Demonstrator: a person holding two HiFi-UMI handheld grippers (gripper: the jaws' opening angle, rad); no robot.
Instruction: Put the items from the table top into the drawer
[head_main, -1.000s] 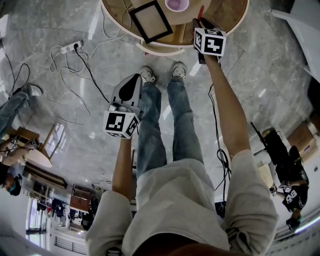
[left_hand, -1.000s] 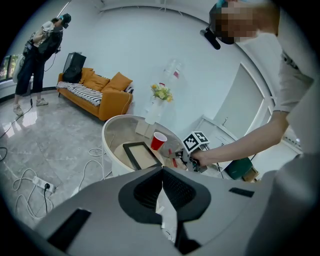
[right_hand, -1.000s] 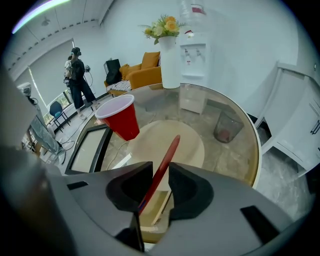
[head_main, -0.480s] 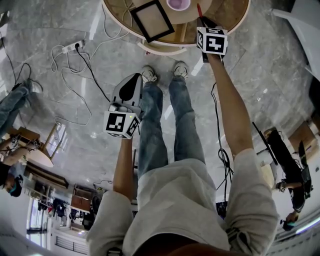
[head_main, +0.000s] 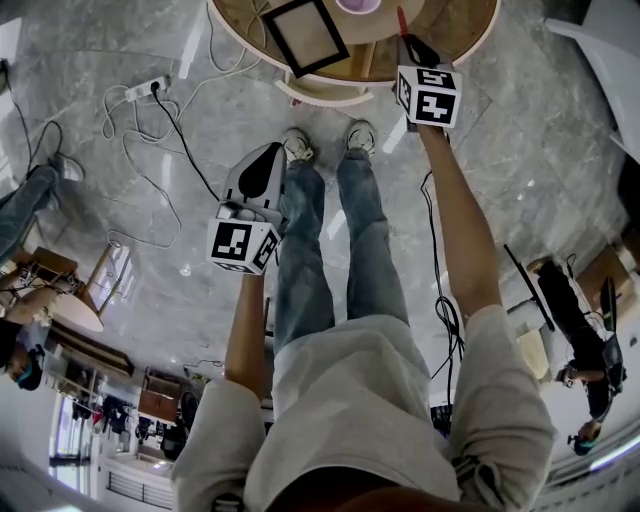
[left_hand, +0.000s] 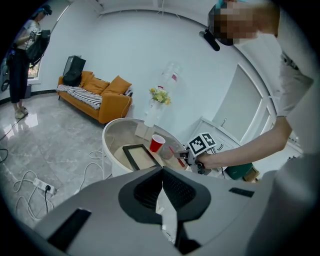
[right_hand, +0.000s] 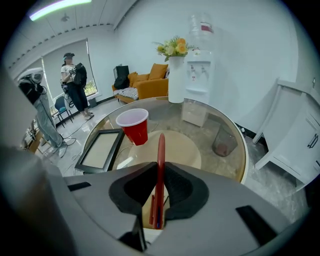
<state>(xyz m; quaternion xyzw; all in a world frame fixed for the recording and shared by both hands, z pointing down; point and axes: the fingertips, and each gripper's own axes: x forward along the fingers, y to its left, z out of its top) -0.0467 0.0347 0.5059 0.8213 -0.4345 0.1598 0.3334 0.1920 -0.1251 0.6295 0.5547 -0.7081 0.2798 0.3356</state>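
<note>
One slim red pen (right_hand: 160, 150) is pinched in my right gripper (right_hand: 159, 172), whose jaws have just been closing on it. My left gripper (left_hand: 162, 170) is shut and empty. Next, I reckon, it goes to the drawer.

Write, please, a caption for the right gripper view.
Right gripper, fingers just closed on a red pen, over the table with red cup and frame.

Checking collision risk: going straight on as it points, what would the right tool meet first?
Likely the round table top, just right of the red cup; the red pen in the right tool, whose jaws have just closed on it, would touch first. Depth unclear.
</note>
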